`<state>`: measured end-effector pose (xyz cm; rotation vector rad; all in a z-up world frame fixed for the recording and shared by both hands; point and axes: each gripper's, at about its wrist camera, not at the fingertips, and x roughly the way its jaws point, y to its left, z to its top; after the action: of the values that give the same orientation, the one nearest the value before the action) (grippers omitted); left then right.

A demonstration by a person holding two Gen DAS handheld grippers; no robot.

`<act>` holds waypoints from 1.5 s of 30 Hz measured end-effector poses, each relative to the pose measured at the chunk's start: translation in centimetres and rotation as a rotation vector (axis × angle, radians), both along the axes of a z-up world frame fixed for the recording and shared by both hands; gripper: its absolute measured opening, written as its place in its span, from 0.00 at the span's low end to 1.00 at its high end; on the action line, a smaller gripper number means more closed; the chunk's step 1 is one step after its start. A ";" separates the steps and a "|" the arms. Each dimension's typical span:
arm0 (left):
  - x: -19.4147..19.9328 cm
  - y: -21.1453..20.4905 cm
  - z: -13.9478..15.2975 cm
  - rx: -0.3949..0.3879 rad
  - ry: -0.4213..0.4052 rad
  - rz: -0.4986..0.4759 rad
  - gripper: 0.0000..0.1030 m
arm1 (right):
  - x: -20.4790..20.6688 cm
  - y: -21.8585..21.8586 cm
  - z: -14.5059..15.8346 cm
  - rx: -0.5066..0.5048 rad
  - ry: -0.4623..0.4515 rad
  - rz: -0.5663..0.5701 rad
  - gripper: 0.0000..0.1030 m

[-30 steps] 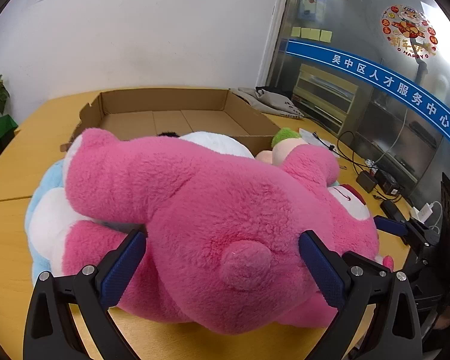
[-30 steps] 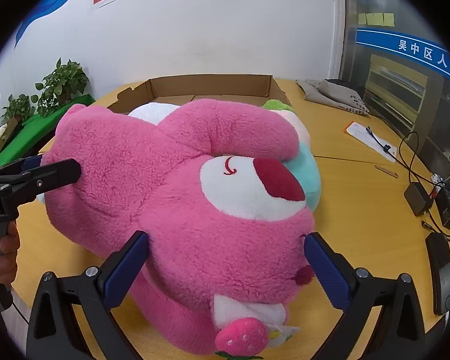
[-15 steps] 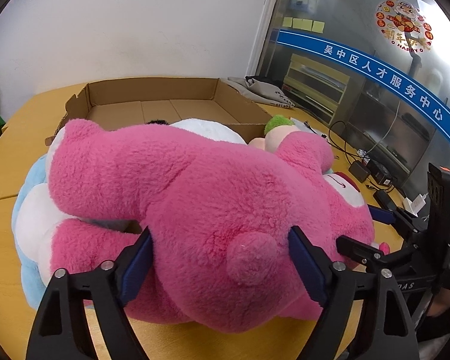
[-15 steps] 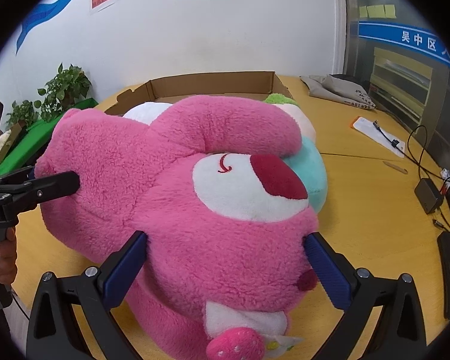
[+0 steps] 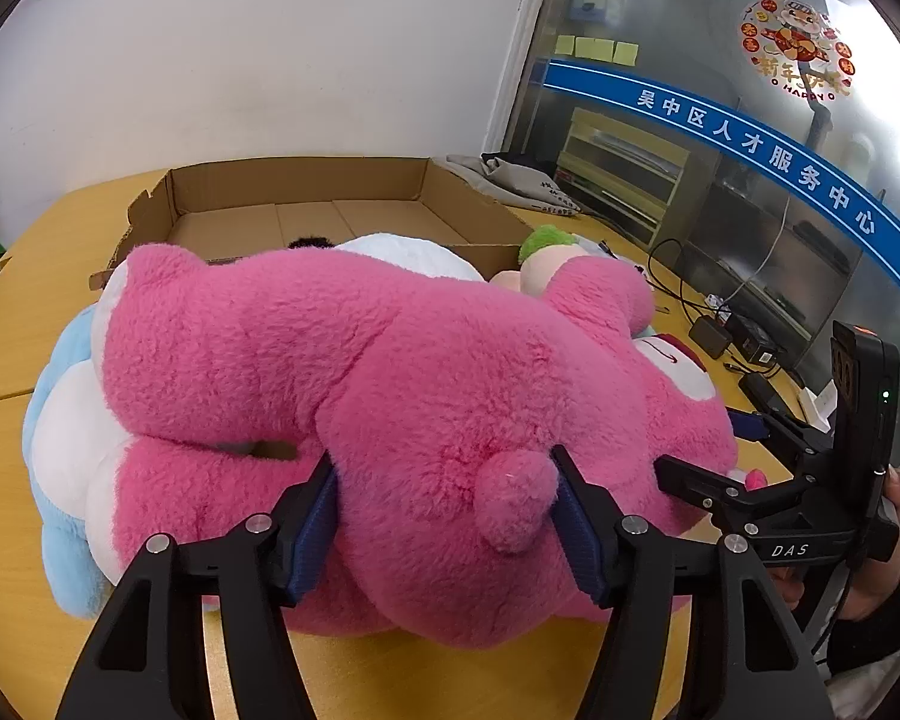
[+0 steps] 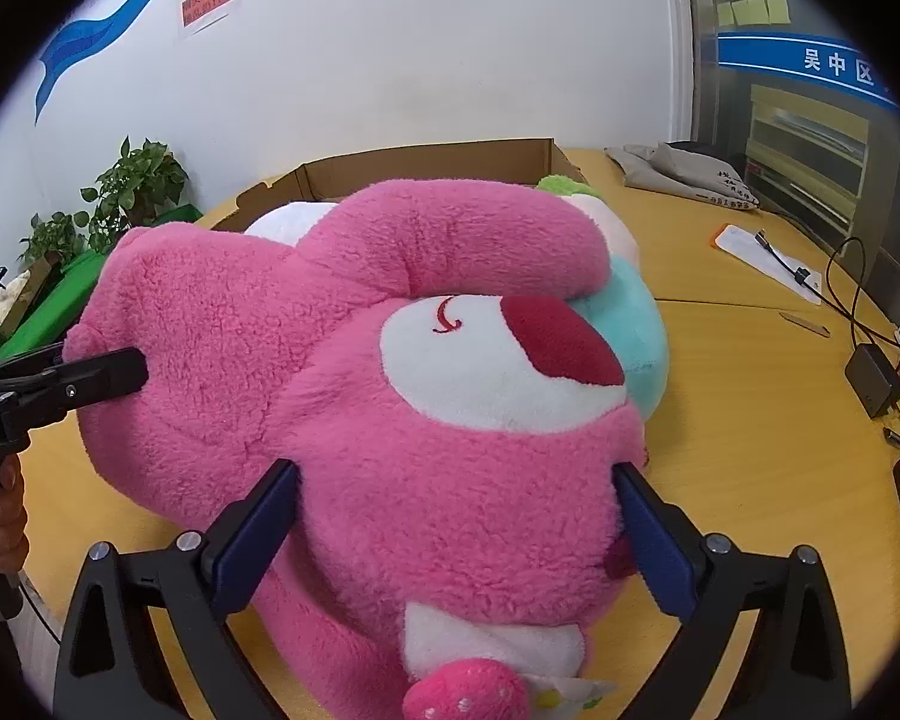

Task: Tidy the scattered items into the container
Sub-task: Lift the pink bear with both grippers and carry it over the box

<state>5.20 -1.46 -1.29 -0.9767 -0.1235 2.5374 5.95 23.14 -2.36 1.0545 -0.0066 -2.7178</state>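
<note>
The pink plush bear [image 5: 390, 396] lies on its side on the tabletop [image 6: 750, 372], draped over a pale blue and white plush [image 5: 60, 420] and partly covering a smaller toy with a green tuft [image 5: 546, 240]. The cardboard box [image 5: 306, 192], open and shallow, sits directly behind the pile, at 12 o'clock from both wrist views, its near wall just beyond the toys.

The left hand-held gripper [image 5: 444, 516] straddles the bear's rump, the round tail between its fingers; its jaws are closing and the blue pads [image 5: 315, 531] already sink into the fur on either side. The right hand-held gripper [image 6: 456, 531] brackets the bear's head below the white muzzle, both pads dented into the plush; it appears to be clamped on the head.

The bear's long axis runs from the left gripper to the right one, roughly 9 to 3 o'clock as the person faces the box, so each hand holds one end. Neither is markedly nearer the box.

Judgement: the coming move is a joint lift and carry toward 12 o'clock. The axis lies parallel to the box's near wall, so no turning should be needed. The risk is soft fur slipping, or the underlying toys being dragged along.
</note>
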 end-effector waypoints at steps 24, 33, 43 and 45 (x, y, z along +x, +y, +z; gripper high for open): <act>1.6 -0.6 -0.3 0.015 0.014 0.038 0.70 | 0.2 0.4 0.3 -0.036 0.019 0.021 0.93; 0.5 0.2 -0.1 0.000 0.024 0.015 0.81 | -0.5 1.4 -0.2 -0.056 0.007 0.080 1.00; 0.3 -0.5 -0.7 0.044 -0.018 -0.024 0.62 | -0.8 3.9 -1.3 -0.127 0.029 0.166 1.00; 0.3 -0.5 -0.9 0.049 -0.019 -0.021 0.61 | -1.2 3.7 -1.6 -0.132 0.023 0.163 1.00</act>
<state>5.47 -1.99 -2.16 -0.9782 -0.1790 2.4943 4.79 26.80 -3.93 0.9431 -0.0909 -2.5447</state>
